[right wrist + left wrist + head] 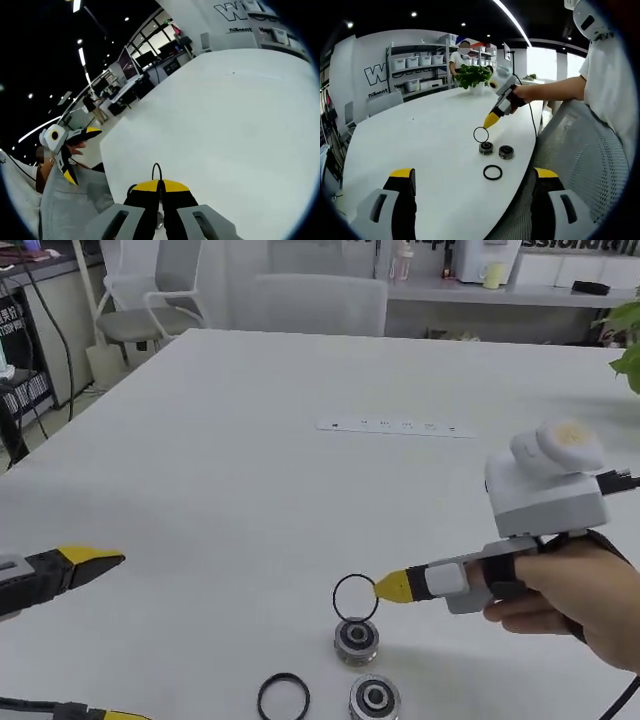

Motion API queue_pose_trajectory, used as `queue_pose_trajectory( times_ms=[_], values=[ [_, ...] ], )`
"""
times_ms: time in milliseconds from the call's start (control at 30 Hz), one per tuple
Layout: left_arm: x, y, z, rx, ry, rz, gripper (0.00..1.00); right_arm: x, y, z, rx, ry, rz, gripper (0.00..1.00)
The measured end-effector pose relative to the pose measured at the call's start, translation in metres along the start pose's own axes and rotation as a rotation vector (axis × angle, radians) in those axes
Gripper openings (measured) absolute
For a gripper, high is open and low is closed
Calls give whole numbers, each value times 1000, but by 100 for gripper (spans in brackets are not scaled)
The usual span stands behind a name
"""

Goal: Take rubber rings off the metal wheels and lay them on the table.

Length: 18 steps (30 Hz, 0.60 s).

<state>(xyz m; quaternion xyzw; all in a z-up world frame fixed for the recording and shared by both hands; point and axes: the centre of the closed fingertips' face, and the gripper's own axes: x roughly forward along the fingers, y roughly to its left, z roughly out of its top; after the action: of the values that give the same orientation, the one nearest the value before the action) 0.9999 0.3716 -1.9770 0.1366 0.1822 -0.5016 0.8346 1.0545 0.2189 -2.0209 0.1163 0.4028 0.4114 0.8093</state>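
Above one wheel [356, 637], ring [355, 597] in right gripper [380, 588]

My right hand [570, 595] holds my right tool [380, 587] roughly level, pointing left, with its yellow tips pinched together on the rim of a rubber ring [335, 597]. My left tool [120, 638] sits low at my left, jaws spread wide apart.

Large white oval table [250, 440], matt top. Long white socket strip [395, 426] lying flat, just off centre toward 2 o'clock. Pale grey chair [320, 302] at 12 o'clock, past the far edge. Leafy green potted plant [472, 76] at the table end (head view: 2 o'clock). White wall shelving with storage bins [415, 67], 10 o'clock in the left gripper view. Bright ceiling light strip [512, 22] overhead.
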Motion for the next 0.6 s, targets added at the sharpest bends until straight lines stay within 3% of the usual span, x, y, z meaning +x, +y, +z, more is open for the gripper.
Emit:
queue_pose_trajectory(
  times_ms=[300, 600],
  values=[
    [-1, -3, -6, -9, 12, 7, 95, 6, 20, 2, -46, 15, 38, 0],
    [3, -7, -12, -25, 32, -10, 96, 20, 42, -8, -116, 79, 82, 0]
  ],
)
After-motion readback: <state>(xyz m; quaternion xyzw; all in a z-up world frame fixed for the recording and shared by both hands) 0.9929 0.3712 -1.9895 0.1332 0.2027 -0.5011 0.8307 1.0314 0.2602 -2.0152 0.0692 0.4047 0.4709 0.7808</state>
